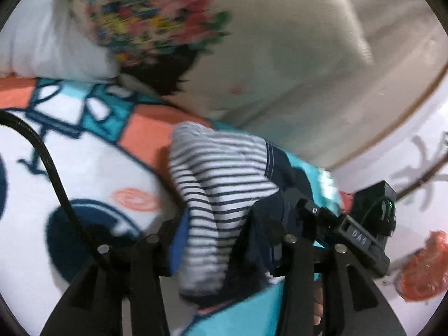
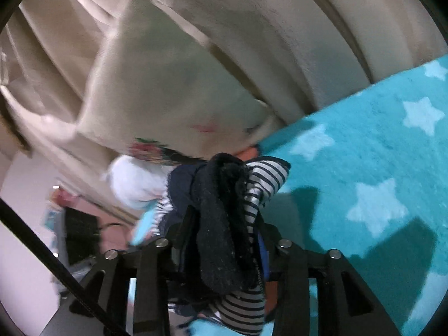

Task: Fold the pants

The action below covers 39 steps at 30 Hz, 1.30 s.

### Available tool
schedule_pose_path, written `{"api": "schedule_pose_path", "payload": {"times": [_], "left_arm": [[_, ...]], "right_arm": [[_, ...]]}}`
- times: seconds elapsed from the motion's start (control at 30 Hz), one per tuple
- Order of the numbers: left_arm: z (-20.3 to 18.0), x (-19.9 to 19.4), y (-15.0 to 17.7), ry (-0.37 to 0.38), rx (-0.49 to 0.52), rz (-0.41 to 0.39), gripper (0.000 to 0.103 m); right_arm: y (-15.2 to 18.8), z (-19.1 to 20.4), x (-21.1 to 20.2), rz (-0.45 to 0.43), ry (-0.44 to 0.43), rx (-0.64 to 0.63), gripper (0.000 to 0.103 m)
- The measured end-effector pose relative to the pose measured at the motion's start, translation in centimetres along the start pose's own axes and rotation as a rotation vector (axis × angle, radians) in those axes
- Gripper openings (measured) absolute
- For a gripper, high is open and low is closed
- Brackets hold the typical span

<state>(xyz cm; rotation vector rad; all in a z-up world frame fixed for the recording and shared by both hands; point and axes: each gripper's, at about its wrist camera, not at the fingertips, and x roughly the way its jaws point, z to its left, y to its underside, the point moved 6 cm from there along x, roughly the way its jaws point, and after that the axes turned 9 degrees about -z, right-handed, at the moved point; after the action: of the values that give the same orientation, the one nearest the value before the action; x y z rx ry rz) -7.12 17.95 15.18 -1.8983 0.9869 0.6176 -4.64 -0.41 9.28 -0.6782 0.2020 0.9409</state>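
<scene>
The pants (image 1: 215,173) are small, white with navy stripes and a dark navy section, bunched up and lifted off the bed. In the left wrist view my left gripper (image 1: 224,229) is shut on the striped cloth, which fills the gap between its fingers. The black body of the right gripper (image 1: 369,224) shows close by at the right, against the navy part. In the right wrist view the pants (image 2: 224,196) hang as a navy and striped bundle. My right gripper (image 2: 226,226) is shut on that bundle. Motion blur softens both views.
A turquoise, orange and white patterned blanket (image 1: 84,154) lies under the left side, and a turquoise blanket with white stars (image 2: 378,154) on the right. A cream cushion with a floral print (image 1: 156,19) and a white pillow (image 1: 42,42) lie behind. A black cable (image 1: 47,156) crosses the left.
</scene>
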Motion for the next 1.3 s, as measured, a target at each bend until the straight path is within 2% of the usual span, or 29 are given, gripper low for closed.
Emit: {"api": "schedule_pose_path", "payload": {"times": [0.07, 0.13, 0.2, 0.27, 0.33, 0.43, 0.57, 0.63, 0.7, 0.8, 0.9, 1.0, 1.13, 1.3], "left_arm": [[1.4, 0.4, 0.8, -0.032, -0.033, 0.021, 0.043], [1.9, 0.0, 1.4, -0.042, -0.034, 0.021, 0.043], [2.0, -0.9, 1.7, -0.066, -0.012, -0.007, 0.051], [2.1, -2.3, 1.7, -0.096, 0.002, -0.056, 0.059], [2.0, -3.4, 1.8, -0.125, 0.009, -0.096, 0.065], [2.2, -5.9, 1.8, -0.234, 0.061, -0.184, 0.07], [1.5, -8.3, 1.5, -0.355, 0.146, -0.29, 0.079], [1.4, -10.3, 1.6, -0.422, 0.18, -0.356, 0.083], [1.1, -12.2, 1.6, -0.472, 0.205, -0.431, 0.09], [0.2, -14.7, 1.5, -0.505, 0.24, -0.543, 0.098], [-0.3, -16.4, 1.5, -0.502, 0.234, -0.611, 0.1], [-0.1, -16.4, 1.9, -0.539, 0.211, -0.618, 0.101], [-0.3, -15.8, 2.9, -0.568, 0.24, -0.596, 0.102], [-0.3, -14.4, 3.8, -0.505, 0.225, -0.517, 0.102]], "right_arm": [[1.3, -1.8, 1.2, 0.041, 0.104, -0.008, 0.048], [1.5, -2.2, 0.7, 0.042, 0.085, 0.035, 0.048], [1.0, -1.7, -1.0, -0.007, 0.083, 0.025, 0.048], [0.2, 0.1, -3.3, -0.093, 0.096, -0.056, 0.049], [-0.1, 2.0, -4.7, -0.149, 0.098, -0.129, 0.054], [0.9, 4.7, -5.3, -0.19, 0.107, -0.241, 0.056], [3.4, 5.9, -3.0, -0.115, 0.076, -0.307, 0.057], [4.9, 4.5, -0.8, -0.036, 0.073, -0.27, 0.06], [6.1, 2.7, 0.8, 0.053, 0.107, -0.24, 0.061], [6.0, 3.7, -0.9, -0.013, 0.112, -0.268, 0.061], [6.5, 4.7, -2.5, -0.056, 0.124, -0.298, 0.063], [7.3, 4.6, -3.4, -0.074, 0.142, -0.271, 0.064], [7.7, 4.3, -4.9, -0.079, 0.149, -0.233, 0.064], [8.2, 4.8, -5.6, -0.084, 0.187, -0.273, 0.065]]}}
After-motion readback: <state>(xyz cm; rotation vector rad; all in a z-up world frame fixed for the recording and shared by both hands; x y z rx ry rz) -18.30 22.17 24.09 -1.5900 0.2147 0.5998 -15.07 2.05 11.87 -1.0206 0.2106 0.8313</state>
